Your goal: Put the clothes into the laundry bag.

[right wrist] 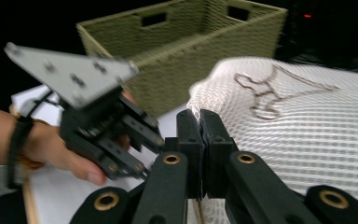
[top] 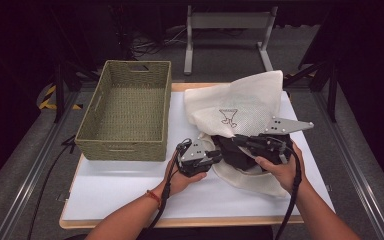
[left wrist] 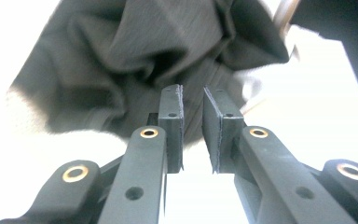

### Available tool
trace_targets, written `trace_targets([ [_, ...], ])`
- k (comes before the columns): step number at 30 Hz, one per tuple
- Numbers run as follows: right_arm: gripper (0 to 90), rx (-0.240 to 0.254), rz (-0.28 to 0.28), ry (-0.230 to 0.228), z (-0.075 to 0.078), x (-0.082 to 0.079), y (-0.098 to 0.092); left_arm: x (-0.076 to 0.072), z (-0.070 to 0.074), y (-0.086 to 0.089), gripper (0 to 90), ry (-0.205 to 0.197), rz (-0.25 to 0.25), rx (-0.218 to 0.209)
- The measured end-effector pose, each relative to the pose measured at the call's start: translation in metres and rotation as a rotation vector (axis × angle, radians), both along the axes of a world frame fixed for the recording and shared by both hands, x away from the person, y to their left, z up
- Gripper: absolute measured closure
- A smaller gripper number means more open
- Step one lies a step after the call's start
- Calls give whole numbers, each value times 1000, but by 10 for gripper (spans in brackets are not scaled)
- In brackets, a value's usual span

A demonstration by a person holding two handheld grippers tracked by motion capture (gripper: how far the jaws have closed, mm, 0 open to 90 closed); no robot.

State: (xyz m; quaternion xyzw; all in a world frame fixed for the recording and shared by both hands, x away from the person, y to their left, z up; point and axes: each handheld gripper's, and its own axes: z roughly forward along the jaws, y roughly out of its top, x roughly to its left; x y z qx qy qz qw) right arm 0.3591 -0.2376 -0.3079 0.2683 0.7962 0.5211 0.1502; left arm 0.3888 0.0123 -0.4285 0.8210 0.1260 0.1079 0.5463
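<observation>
With right gripper (right wrist: 200,140) pinching the mesh bag's (top: 240,102) mouth edge, my left gripper (left wrist: 193,128), slightly spread and empty, faced the dark garment (left wrist: 135,60); next, grip it and draw it out.

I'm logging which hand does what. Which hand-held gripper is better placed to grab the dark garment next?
Left: the left hand-held gripper has slightly parted jaws, nothing between them, facing the dark crumpled garment. The right hand-held gripper is clamped on the white mesh bag.

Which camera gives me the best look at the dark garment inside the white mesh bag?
The left gripper view: the crumpled dark fabric garment lies close, folds clear, just past the slightly parted fingers. In the high view it is a dark patch in the white mesh bag, partly covered by grippers.
</observation>
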Motion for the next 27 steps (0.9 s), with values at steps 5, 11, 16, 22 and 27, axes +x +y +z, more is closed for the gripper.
trace_targets([
  [5, 888, 41, 45, 2, 14, 6, 11, 1, -1, -1, 832, -26, 37, 30],
  [11, 886, 50, -13, -62, 31, 0, -1, 5, -6, 0, 773, -11, 115, 44],
  [16, 885, -20, -5, -39, 15, -3, 3, 14, -6, 4, 718, -1, 211, 57],
  [22, 885, -9, 0, -6, 1, 0, 4, 42, -12, -25, 722, 31, 232, -21],
  [27, 886, -12, -1, 27, -5, -1, 3, 58, -12, -58, 763, 71, 232, -100],
])
